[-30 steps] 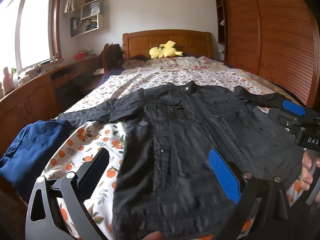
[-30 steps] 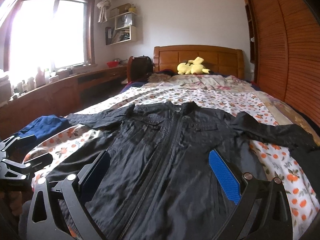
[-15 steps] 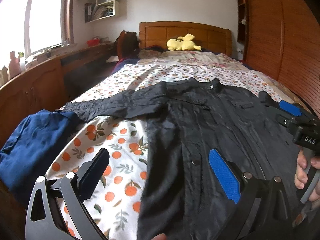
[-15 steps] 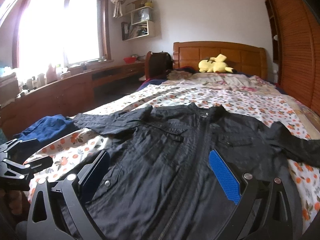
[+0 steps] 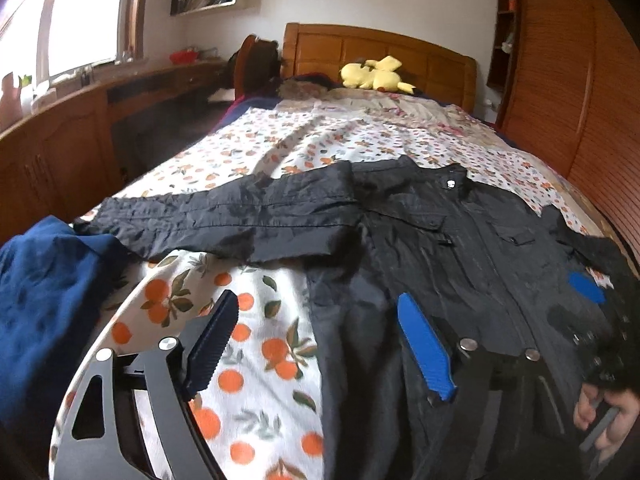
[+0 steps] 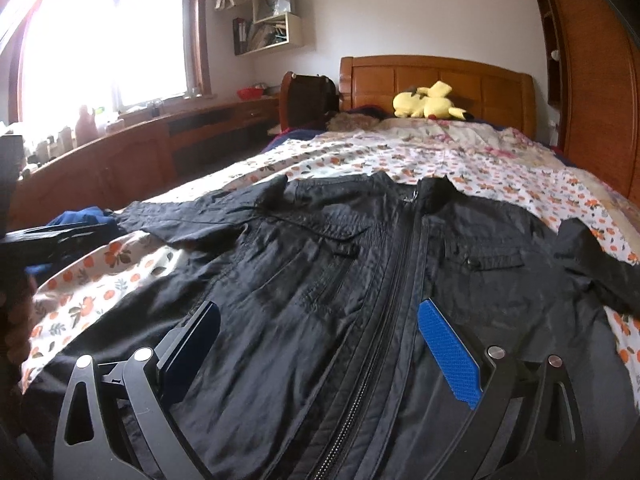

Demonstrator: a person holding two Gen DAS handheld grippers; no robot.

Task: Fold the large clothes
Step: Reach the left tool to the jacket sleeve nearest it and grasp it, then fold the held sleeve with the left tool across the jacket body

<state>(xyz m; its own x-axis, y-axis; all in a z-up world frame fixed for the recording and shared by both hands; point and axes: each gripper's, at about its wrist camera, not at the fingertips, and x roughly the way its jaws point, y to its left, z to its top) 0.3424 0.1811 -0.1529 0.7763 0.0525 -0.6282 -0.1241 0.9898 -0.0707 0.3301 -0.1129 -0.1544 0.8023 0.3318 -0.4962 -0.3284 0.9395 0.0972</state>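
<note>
While the black jacket (image 6: pixel 360 280) lies zipped and spread flat across the orange-print bed sheet (image 5: pixel 256 344), one sleeve stretched toward the blue garment (image 5: pixel 44 300), the left tongs (image 5: pixel 320 344) hover spread wide over its edge, gripping nothing. The right tongs (image 6: pixel 316 344) gape equally wide above the zipper, also empty-handed.

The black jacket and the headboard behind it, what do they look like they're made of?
Black jacket: likely a thin synthetic such as nylon, given its slight sheen and fine crinkles; the zipper teeth may be metal. Headboard: wood with a glossy orange-brown varnish, judging by its panelled face and soft reflections.
</note>
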